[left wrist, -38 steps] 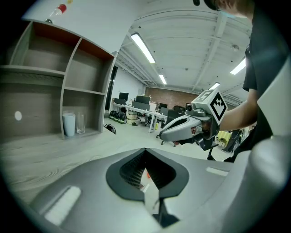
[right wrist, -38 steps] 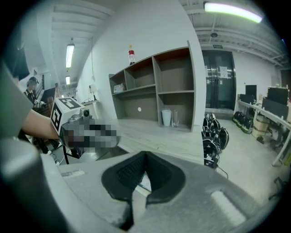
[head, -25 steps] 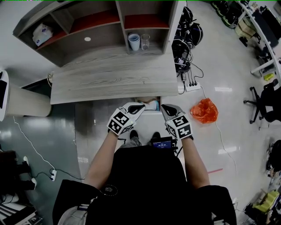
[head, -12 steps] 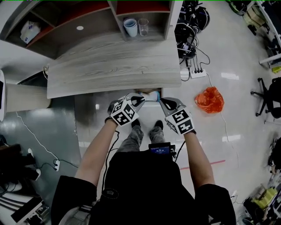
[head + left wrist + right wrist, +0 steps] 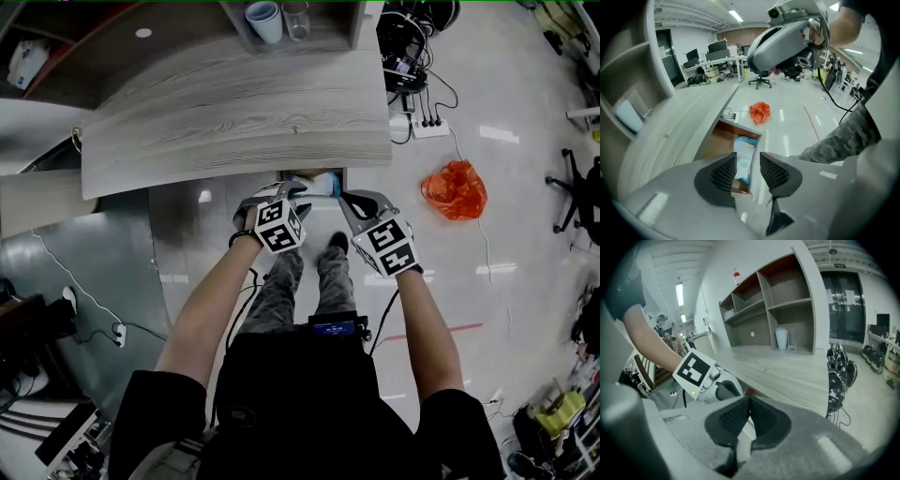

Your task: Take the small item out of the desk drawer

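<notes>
The drawer [image 5: 302,174] under the front edge of the worktop [image 5: 234,112] stands pulled out, and a small blue-and-white packet [image 5: 322,184] lies flat inside it. The left hand-held gripper [image 5: 298,192] is just in front of the drawer, its jaws apart and opening; the packet shows through the gap between them, but the pads are not pressing on it. The right hand-held gripper [image 5: 349,202] is just beside the drawer's right corner, with its jaws together and nothing visible between them.
</notes>
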Demonstrator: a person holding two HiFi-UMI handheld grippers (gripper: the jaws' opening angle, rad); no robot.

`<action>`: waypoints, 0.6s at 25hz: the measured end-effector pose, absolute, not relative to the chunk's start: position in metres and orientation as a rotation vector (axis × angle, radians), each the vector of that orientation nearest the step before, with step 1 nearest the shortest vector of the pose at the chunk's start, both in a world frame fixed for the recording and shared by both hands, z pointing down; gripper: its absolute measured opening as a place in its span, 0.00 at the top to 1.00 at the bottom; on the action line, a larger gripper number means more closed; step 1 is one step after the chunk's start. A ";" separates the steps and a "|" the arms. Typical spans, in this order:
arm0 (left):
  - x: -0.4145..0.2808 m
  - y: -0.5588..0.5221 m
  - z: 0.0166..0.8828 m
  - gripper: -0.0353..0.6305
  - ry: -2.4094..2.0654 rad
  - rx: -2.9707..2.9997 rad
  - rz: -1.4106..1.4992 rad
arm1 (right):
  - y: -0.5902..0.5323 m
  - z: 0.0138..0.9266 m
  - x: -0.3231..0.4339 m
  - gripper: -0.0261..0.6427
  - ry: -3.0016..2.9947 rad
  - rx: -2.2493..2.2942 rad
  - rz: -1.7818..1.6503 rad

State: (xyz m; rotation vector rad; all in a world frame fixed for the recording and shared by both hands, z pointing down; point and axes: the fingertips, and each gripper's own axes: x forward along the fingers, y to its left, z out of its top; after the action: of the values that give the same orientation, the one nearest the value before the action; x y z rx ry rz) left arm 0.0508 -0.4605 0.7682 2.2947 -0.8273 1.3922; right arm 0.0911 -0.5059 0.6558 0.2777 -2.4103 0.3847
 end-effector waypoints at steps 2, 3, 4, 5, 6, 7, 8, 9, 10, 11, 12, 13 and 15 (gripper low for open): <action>0.049 -0.464 0.784 0.72 -0.815 2.272 1.424 | -0.507 0.664 0.091 0.96 -2.403 0.268 0.391; 0.048 -0.466 0.791 0.71 -0.813 2.264 1.438 | -0.508 0.668 0.091 0.96 -2.398 0.263 0.395; 0.047 -0.469 0.798 0.71 -0.811 2.257 1.451 | -0.508 0.671 0.090 0.96 -2.396 0.259 0.400; 0.046 -0.471 0.804 0.70 -0.807 2.251 1.463 | -0.508 0.674 0.090 0.96 -2.396 0.257 0.405; 0.046 -0.472 0.809 0.69 -0.800 2.245 1.473 | -0.508 0.676 0.089 0.96 -2.396 0.256 0.410; 0.045 -0.473 0.815 0.69 -0.791 2.239 1.483 | -0.508 0.679 0.088 0.96 -2.397 0.255 0.415; 0.044 -0.474 0.820 0.69 -0.782 2.236 1.494 | -0.508 0.682 0.088 0.96 -2.398 0.254 0.418; 0.044 -0.475 0.824 0.68 -0.775 2.233 1.507 | -0.508 0.685 0.088 0.96 -2.398 0.253 0.421; 0.044 -0.476 0.829 0.68 -0.769 2.230 1.522 | -0.508 0.688 0.088 0.96 -2.397 0.251 0.421; 0.043 -0.476 0.833 0.67 -0.762 2.226 1.539 | -0.507 0.691 0.088 0.96 -2.396 0.249 0.421; 0.042 -0.476 0.837 0.66 -0.755 2.220 1.559 | -0.507 0.693 0.088 0.96 -2.396 0.247 0.421; 0.041 -0.476 0.842 0.66 -0.747 2.212 1.580 | -0.507 0.695 0.088 0.96 -2.397 0.246 0.423; 0.039 -0.475 0.850 0.62 -0.730 2.195 1.622 | -0.508 0.698 0.087 0.96 -2.398 0.247 0.429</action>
State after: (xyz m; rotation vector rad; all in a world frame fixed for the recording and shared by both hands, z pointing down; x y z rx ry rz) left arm 0.0387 -0.4753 0.8496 2.1946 -0.7300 1.6216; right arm 0.0874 -0.5075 0.6982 0.2473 -2.3982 0.4293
